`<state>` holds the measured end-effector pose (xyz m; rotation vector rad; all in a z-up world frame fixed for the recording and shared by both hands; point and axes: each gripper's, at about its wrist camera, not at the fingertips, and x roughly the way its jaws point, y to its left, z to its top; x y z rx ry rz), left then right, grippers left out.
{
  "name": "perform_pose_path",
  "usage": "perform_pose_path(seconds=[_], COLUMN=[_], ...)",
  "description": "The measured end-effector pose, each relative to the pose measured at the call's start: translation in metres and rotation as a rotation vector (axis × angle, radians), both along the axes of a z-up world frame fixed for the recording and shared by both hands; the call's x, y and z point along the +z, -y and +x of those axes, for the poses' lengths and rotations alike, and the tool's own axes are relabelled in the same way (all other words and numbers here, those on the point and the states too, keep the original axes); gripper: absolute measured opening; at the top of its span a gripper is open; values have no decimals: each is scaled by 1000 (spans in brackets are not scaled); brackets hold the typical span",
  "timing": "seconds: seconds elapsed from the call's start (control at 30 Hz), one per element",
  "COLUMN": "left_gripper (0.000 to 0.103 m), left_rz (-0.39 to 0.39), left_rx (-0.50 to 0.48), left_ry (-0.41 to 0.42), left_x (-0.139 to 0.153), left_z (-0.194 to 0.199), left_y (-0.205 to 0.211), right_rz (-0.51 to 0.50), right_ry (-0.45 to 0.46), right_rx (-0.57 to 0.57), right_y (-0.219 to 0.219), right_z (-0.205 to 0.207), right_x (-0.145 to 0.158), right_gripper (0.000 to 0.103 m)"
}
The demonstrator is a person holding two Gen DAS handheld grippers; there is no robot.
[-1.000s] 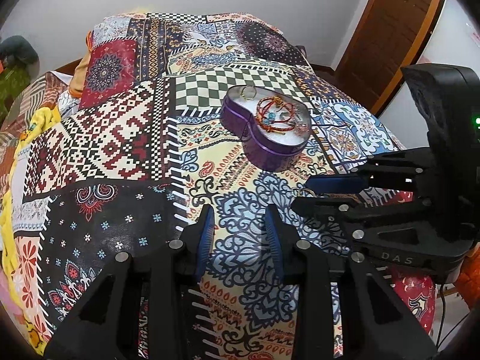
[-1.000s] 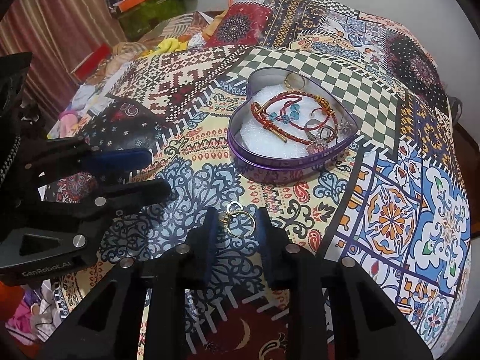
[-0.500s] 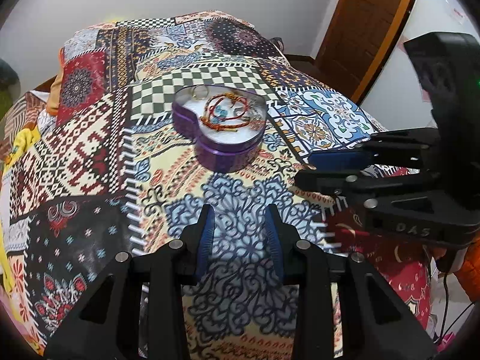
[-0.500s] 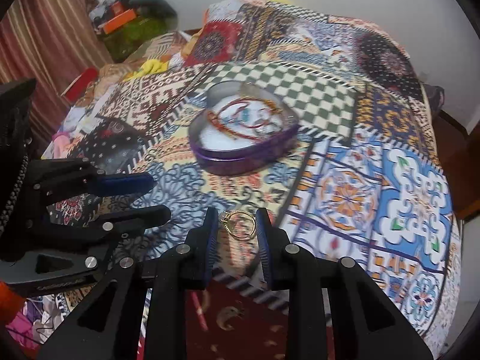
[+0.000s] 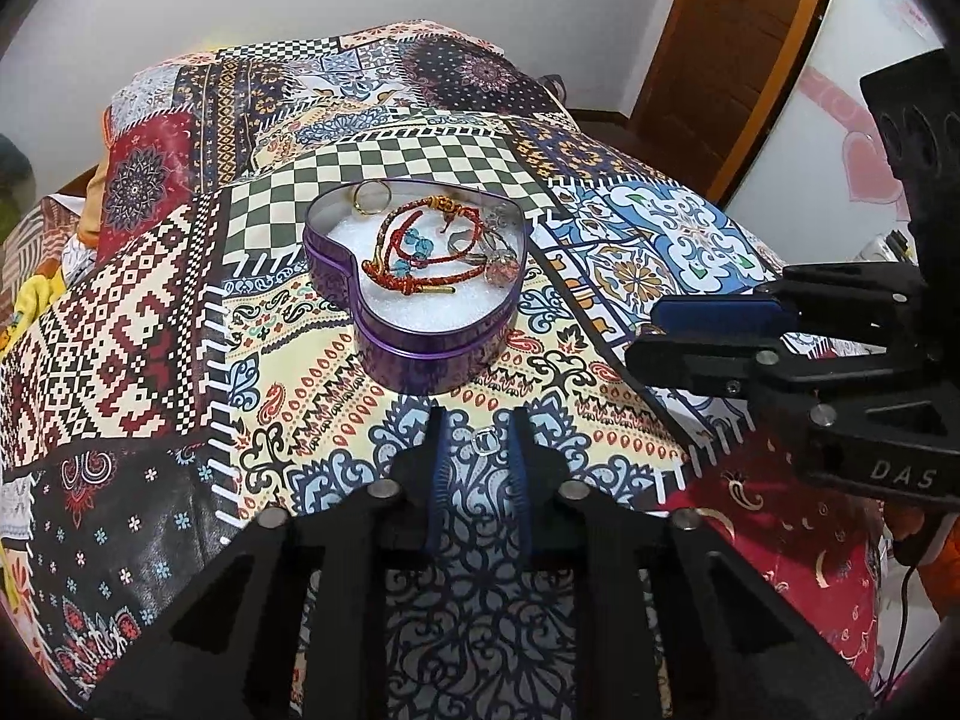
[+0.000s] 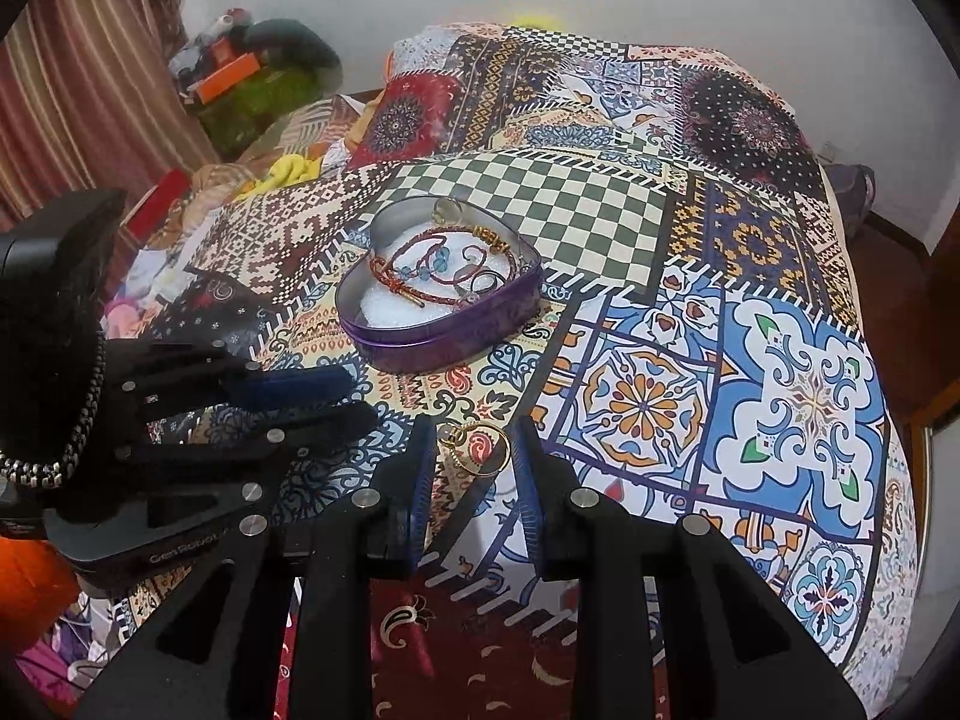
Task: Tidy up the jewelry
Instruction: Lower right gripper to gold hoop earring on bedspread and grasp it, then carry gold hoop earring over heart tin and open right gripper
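A purple heart-shaped tin point(image 5: 420, 354) point(image 6: 444, 348) sits on the patchwork bedspread. It holds red cord bracelets point(image 5: 420, 258) with blue beads and a gold ring point(image 5: 369, 199). My right gripper point(image 6: 474, 450) is shut on a gold hoop earring point(image 6: 480, 450), held above the spread near the bed's front edge, to the near right of the tin. My left gripper point(image 5: 480, 450) is slightly apart with a small clear ring point(image 5: 485, 441) between its fingertips; I cannot tell whether they touch it. Each gripper shows in the other's view point(image 5: 720, 336) point(image 6: 288, 402).
The patchwork bedspread point(image 5: 150, 330) covers the whole bed. A red cloth point(image 6: 480, 648) hangs at the front edge. A wooden door point(image 5: 738, 48) stands at the right. Clutter and a curtain point(image 6: 90, 72) lie at the left of the bed.
Both grippers have pulled back and lifted from the spread. The right one has carried the gold hoop up and to the right. The tin has not moved.
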<state>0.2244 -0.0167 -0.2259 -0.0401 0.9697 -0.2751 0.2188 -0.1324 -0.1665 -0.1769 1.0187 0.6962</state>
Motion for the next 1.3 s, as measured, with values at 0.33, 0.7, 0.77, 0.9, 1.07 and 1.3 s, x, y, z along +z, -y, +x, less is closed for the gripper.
perform_pose_path(seconds=[0.33,0.7,0.77,0.9,1.07,1.3], left_gripper=[8,8,8,8,8,8], left_rz=[0,-14,-10,-11,-22,-14], left_rx=[18,63,67,75,81,78], left_ry=[18,104,124,154,181,185], left_x=[6,42,49,59,67,63], left_z=[-5,-11,-11,-10,-5,12], left_y=[-6,-26,-29,-34,-39,-42], right_rz=[24,71,76,90,104,101], right_ry=[6,83,98,119,136,136], right_rx=[-13,-22,-22,-19,-11,1], right_y=[2,-1,-3,-7,-13,-26], right_z=[4,5,6,8,11,22], right_x=[6,39,44,53,56,46], right_gripper=[23,23,23,23,23,23])
